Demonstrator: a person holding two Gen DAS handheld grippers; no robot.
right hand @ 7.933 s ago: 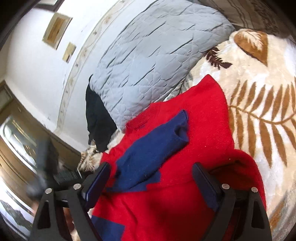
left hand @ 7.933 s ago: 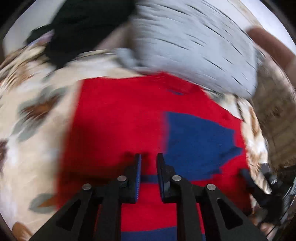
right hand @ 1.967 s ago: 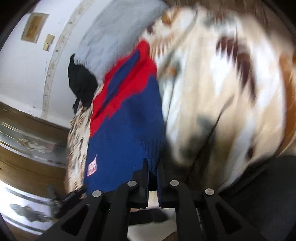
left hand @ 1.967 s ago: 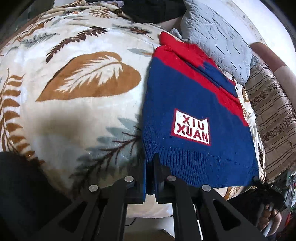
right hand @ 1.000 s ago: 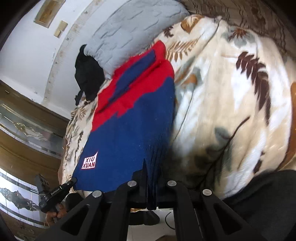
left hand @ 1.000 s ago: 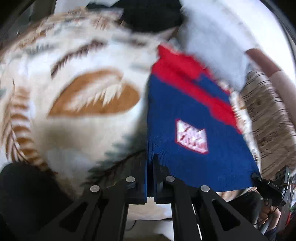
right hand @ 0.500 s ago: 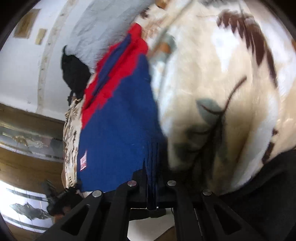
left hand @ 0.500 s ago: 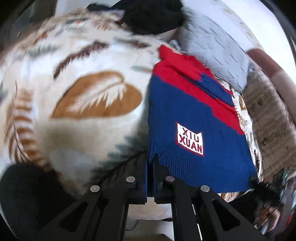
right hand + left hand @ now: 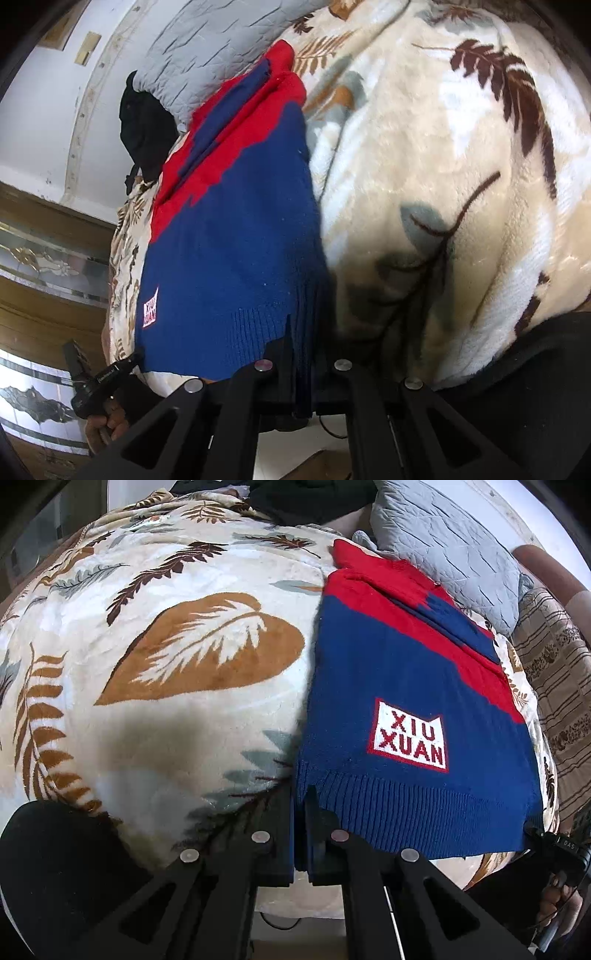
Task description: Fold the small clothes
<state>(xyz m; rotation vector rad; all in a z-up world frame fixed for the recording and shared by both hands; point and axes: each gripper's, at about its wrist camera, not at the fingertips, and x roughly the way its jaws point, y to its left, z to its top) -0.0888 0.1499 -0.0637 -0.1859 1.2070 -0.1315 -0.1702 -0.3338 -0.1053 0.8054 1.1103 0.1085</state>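
We see a big soft blanket (image 9: 177, 709) with brown leaves spreading out ahead of both claws, and a gray pillow (image 9: 447, 542) lies far ahead at the top end. The blue and red sweater (image 9: 399, 686) lies flat on the blanket, stretching away from the claws, with a white XIU XUAN patch (image 9: 408, 734) ahead and to the right of our left claw. Our left claw (image 9: 300, 830) is pinched tight on one bottom corner of the sweater, and our right claw (image 9: 303, 363) is pinched tight on the other bottom corner.
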